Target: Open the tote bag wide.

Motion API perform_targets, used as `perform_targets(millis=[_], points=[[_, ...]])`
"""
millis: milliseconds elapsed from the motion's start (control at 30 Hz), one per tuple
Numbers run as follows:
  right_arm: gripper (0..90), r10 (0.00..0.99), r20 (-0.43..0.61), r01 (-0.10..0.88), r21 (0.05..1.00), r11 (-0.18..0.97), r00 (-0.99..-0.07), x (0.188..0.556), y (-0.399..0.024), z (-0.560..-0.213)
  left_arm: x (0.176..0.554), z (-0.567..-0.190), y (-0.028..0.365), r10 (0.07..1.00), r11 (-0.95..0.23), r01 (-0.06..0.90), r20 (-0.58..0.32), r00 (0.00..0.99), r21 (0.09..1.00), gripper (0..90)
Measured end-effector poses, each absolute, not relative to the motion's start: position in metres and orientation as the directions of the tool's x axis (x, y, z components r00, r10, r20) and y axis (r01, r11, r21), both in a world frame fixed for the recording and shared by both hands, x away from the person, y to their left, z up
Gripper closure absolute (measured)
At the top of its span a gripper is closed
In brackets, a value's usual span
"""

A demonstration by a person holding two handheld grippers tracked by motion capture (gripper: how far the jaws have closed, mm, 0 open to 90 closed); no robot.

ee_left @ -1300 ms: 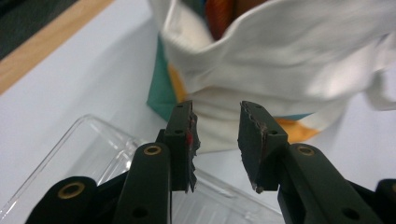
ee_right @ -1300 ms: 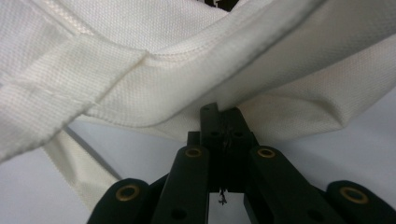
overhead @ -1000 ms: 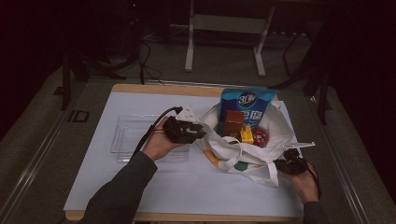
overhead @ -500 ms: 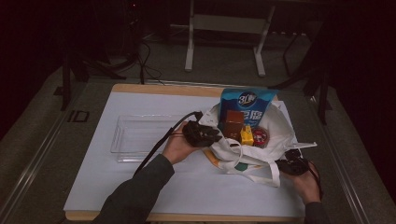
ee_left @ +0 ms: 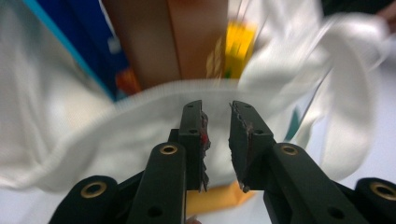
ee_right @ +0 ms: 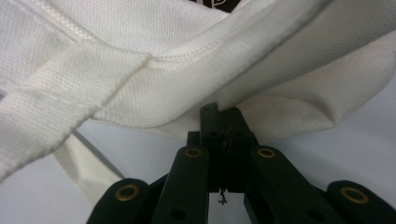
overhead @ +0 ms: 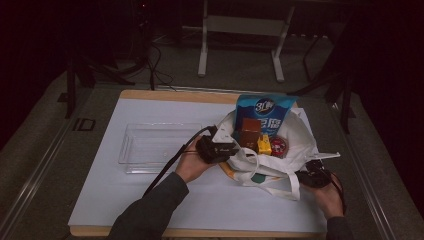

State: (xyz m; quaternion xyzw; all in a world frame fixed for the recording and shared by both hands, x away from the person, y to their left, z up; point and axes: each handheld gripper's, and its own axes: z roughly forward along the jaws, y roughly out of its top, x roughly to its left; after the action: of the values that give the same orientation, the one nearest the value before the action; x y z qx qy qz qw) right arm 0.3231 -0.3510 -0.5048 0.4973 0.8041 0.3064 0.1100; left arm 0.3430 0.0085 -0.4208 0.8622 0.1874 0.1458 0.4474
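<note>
Right gripper (ee_right: 223, 122), our jaws pressed together, pinches the woven white cloth tote bag (overhead: 295, 145) at its edge; left gripper (ee_left: 217, 135), narrowly parted, seemingly empty, faces its rim.

The room is dark. A grey floor (overhead: 240, 80) surrounds the wooden table (overhead: 165, 95), which has a white mat (overhead: 150, 200) on it. Behind stand a pale metal frame (overhead: 240, 30) and loose cables (overhead: 150, 70).

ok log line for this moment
left gripper: jaws narrowly apart at white cloth bag rim | right gripper: shut on bag edge
</note>
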Motion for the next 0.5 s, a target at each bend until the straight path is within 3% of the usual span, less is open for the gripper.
perform_targets(millis=[133,267,500], points=[[89.3,0.868,0.122,0.732,0.600,0.322,-0.482,0.323,-0.350,-0.505,0.344,-0.407,0.008,0.470,-0.518,0.168,0.115,0.875,0.839,70.3],[89.4,0.867,0.125,0.731,0.603,0.319,-0.482,0.323,-0.351,-0.505,0.351,-0.406,0.003,0.494,-0.504,0.198,0.092,0.865,0.841,68.5],[89.2,0.864,0.126,0.729,0.604,0.322,-0.487,0.322,-0.351,-0.505,0.357,-0.420,-0.010,0.460,-0.583,0.240,0.072,0.885,0.776,70.1]])
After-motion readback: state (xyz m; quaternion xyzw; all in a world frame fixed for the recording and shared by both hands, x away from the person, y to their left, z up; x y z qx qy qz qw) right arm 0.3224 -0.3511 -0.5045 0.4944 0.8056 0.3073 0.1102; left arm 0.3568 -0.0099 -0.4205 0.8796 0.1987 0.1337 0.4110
